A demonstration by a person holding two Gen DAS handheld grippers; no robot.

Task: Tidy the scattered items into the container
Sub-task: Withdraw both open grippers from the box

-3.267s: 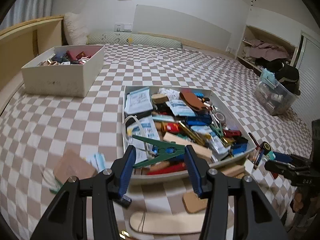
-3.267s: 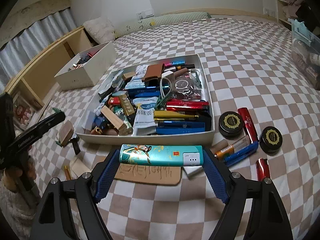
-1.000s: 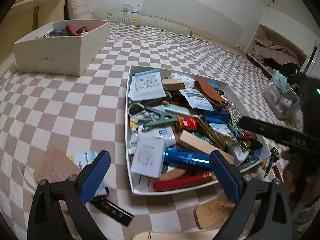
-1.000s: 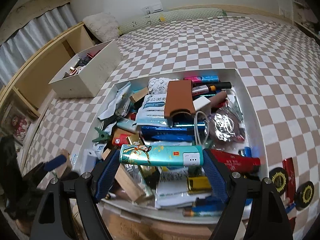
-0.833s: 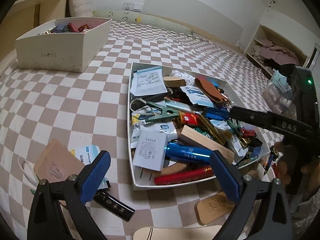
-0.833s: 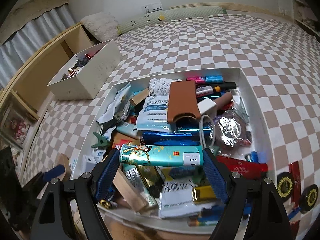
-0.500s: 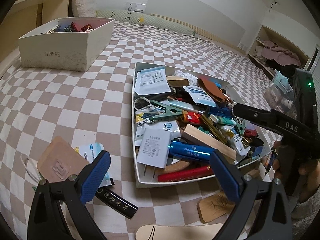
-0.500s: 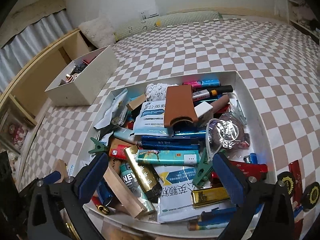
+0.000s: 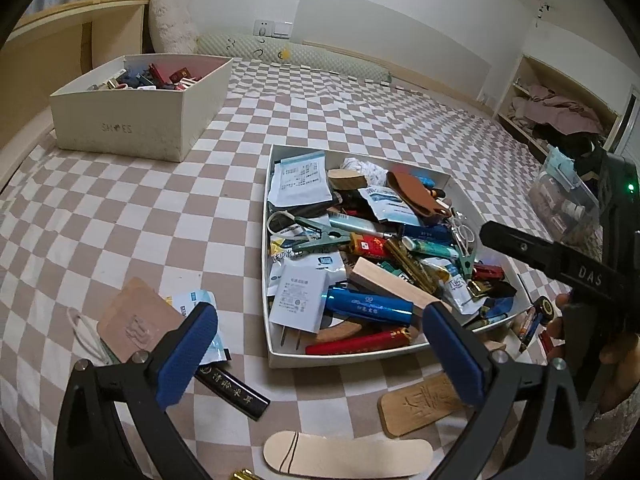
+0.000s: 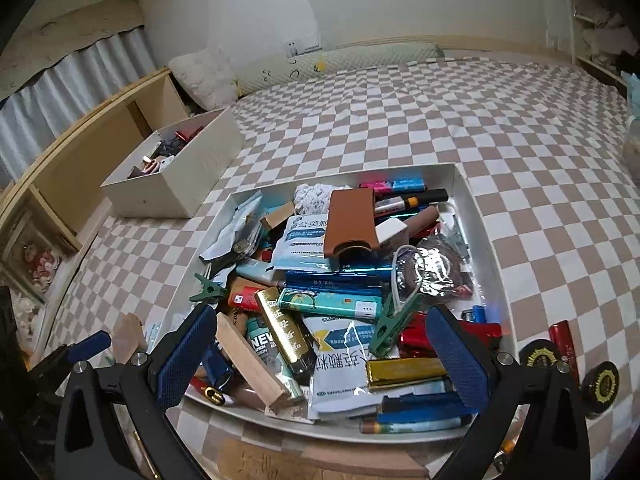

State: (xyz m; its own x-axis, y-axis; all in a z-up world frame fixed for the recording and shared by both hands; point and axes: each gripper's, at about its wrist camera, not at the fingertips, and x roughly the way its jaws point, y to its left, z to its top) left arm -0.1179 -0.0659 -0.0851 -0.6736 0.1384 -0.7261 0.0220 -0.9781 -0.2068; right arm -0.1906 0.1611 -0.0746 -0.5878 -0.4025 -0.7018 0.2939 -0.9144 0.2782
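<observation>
Two green clips [image 10: 394, 326] lie in one tray [image 10: 486, 240].

White walls [image 9: 400, 12], checkered bedspread [image 9: 120, 208], wooden side shelf [image 10: 80, 148], grey curtain [image 10: 80, 80], dim light

Wooden slab [image 10: 320, 462] near the white tray [image 10: 464, 184] is cut off by the bottom edge of the right wrist view, carved marks too blurred to read. Pale strip [image 9: 348, 456] and a gold tip [image 9: 244, 474] run off the bottom of the left wrist view. Items in the far shoe box [image 9: 120, 128] too small to ID; lower tray layers buried under top clutter.
</observation>
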